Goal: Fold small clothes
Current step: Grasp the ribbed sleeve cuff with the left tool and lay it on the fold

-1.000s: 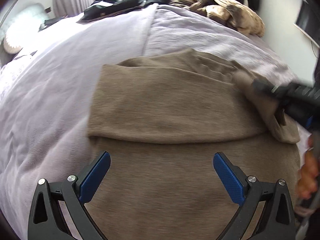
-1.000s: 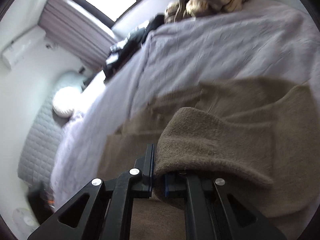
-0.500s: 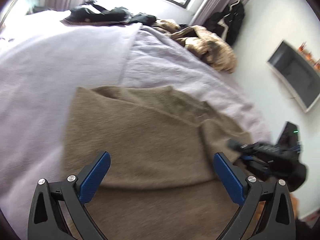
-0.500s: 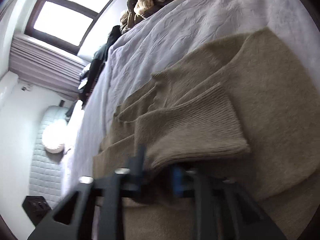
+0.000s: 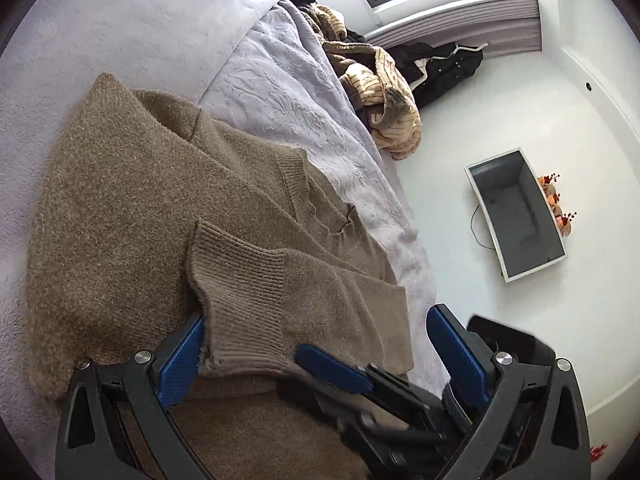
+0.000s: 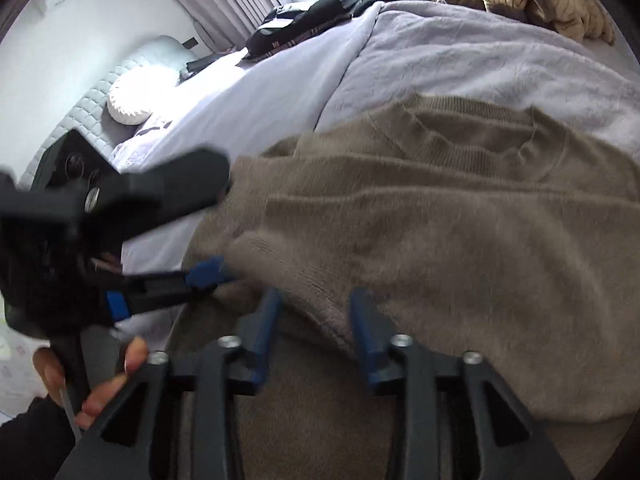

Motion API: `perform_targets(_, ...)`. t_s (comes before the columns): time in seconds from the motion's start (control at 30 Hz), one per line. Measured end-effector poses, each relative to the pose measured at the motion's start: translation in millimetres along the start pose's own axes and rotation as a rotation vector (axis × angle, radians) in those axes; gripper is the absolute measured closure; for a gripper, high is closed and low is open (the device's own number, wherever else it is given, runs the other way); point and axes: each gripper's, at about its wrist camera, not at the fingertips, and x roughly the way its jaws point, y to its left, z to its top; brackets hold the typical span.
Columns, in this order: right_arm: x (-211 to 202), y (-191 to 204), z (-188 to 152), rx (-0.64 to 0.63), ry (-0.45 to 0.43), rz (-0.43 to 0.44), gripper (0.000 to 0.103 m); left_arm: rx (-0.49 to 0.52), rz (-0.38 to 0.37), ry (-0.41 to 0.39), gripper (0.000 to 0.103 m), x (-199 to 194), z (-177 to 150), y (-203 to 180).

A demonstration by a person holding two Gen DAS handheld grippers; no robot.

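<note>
A brown knit sweater (image 5: 132, 208) lies flat on the lilac bed cover (image 5: 128, 20), neck (image 6: 472, 136) toward the far side. One sleeve is folded across its body, ribbed cuff (image 5: 240, 300) on top. My left gripper (image 5: 316, 320) is open wide, straddling that cuff; one finger (image 5: 180, 356) sits against the cuff's edge. My right gripper (image 6: 316, 332) has its jaws opening, with the sleeve's folded edge (image 6: 320, 288) lying loosely between the pads. Its blue finger (image 5: 332, 368) shows between the left gripper's fingers. A hand (image 6: 100, 384) holds the left gripper (image 6: 200, 228).
A heap of tan knitwear (image 5: 384, 92) and dark clothes (image 6: 304, 20) lies at the bed's far end. A round white cushion (image 6: 128, 104) sits at the headboard. A black jacket (image 5: 440, 68) and a screen (image 5: 516, 216) hang on the wall beyond the bed's edge.
The right gripper carried the sleeve across the sweater's body, laid it down and parted its jaws. The left gripper swung right and lower, and now straddles the cuff.
</note>
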Motion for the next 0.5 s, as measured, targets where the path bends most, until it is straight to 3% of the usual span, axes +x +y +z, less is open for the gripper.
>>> perform_targets(0.13, -29.3, -28.8, -11.1, 0.087, -0.012, 0.023, 0.051, 0.034, 0.058, 0.018, 0.0, 8.2, -1.0, -6.5)
perform_targets(0.2, -49.8, -52.7, -25.7, 0.159, -0.025, 0.026, 0.051, 0.048, 0.099, 0.017, 0.007, 10.5, -1.6, -9.1)
perform_targets(0.23, -59.6, -67.8, -34.1, 0.209, -0.035, 0.027, 0.051, 0.058, 0.128, 0.018, 0.022, 11.8, -2.0, -9.2)
perform_targets(0.27, -73.9, -87.0, -44.1, 0.27, -0.05, 0.031, 0.051, 0.069, 0.157, 0.028, 0.045, 13.4, -2.7, -10.0)
perform_targets(0.33, -97.1, -119.4, -59.2, 0.385, -0.084, 0.039, 0.051, 0.075, 0.198, 0.06, 0.067, 18.2, -4.2, -6.5)
perform_targets(0.5, -139.3, -198.7, -88.8, 0.705, -0.202, 0.039, 0.048, 0.098, 0.242, 0.06, 0.067, 20.2, -9.1, -3.0)
